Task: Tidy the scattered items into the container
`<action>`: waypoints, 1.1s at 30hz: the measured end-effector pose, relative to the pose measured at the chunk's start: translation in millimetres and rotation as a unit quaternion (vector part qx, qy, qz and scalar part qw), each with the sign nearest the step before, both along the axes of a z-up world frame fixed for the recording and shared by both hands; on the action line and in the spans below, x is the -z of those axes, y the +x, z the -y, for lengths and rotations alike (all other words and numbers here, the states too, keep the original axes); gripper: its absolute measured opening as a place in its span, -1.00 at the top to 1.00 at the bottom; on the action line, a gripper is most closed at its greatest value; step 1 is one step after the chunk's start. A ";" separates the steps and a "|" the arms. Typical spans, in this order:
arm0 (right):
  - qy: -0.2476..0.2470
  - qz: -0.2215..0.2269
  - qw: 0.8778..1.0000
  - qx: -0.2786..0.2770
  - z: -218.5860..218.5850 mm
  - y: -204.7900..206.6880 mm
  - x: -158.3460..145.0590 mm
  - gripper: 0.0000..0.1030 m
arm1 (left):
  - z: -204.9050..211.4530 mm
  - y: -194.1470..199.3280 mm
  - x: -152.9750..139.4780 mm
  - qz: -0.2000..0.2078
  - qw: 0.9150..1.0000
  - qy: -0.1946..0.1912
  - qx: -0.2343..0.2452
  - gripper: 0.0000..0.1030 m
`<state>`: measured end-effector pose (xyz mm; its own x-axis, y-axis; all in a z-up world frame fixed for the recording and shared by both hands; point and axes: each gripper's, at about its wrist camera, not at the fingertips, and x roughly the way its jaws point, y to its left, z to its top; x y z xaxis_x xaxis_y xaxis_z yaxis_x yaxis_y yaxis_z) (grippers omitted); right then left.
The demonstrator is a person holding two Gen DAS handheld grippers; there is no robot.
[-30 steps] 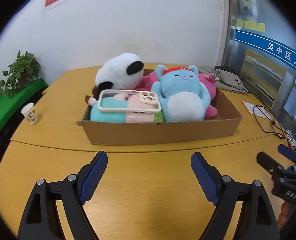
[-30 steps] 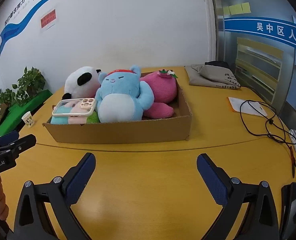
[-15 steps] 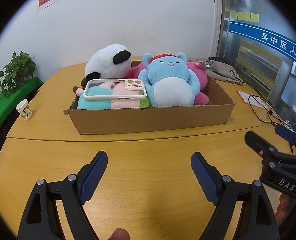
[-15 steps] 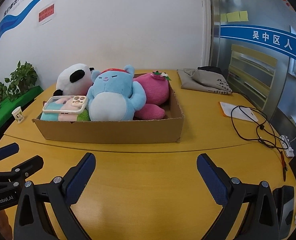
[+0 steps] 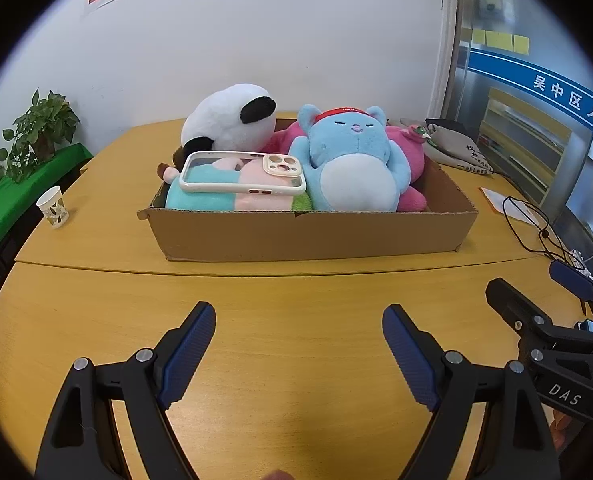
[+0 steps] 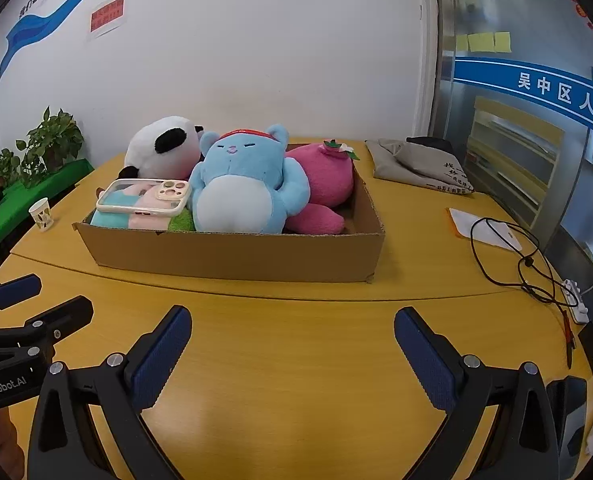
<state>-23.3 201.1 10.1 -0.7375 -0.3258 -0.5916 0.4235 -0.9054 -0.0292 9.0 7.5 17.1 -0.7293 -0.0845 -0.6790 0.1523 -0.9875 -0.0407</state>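
A long cardboard box [image 5: 308, 232] lies crosswise on the yellow table [image 5: 296, 320], holding plush toys. A phone case [image 5: 242, 172] lies along the box's length atop them, camera end right. Nearer than the box, the left gripper [image 5: 298, 322] and right gripper [image 6: 292, 322] hover wide open, empty.

Cardboard box [image 5: 308, 236] on table holds panda, blue, pink plushies; phone case [image 5: 242, 172] lies flat atop, probably empty
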 end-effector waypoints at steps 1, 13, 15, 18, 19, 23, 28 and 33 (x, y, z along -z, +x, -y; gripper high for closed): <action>0.001 0.000 1.000 -0.001 0.7 0.2 0.4 -0.99 | 0.0 0.4 0.2 0.000 1.000 0.000 0.000 -0.67; -0.003 0.008 1.000 -0.002 0.0 -2.2 5.4 -0.99 | 0.3 0.2 5.5 0.007 1.000 -0.003 -0.008 -0.67; -0.002 0.009 1.000 -0.003 0.2 -2.1 6.9 -0.99 | 0.6 0.4 6.2 0.008 1.000 -0.004 -0.010 -0.67; -0.003 0.012 1.000 -0.004 0.2 -1.9 8.5 -0.99 | 1.8 -0.2 6.7 0.009 1.000 -0.005 -0.012 -0.67; -0.003 0.012 1.000 -0.005 0.0 -1.6 8.8 -0.99 | 2.6 -0.4 6.9 0.010 1.000 -0.003 -0.012 -0.67; -0.002 0.013 1.000 -0.003 -0.3 -2.7 9.7 -0.99 | 3.1 0.0 7.5 0.011 1.000 -0.004 -0.012 -0.67; 0.000 0.014 1.000 -0.004 0.0 -3.5 11.0 -0.99 | 2.9 0.4 7.4 0.011 1.000 -0.004 -0.011 -0.67; 0.002 0.014 1.000 -0.005 0.2 -3.1 11.4 -0.99 | 2.2 2.1 7.1 0.011 1.000 -0.007 -0.017 -0.67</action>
<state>-26.4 200.9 -1.3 -0.7177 -0.3311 -0.6126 0.4336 -0.9009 -0.0211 11.1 5.3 10.0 -0.7105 -0.1186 -0.6936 0.1862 -0.9823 -0.0227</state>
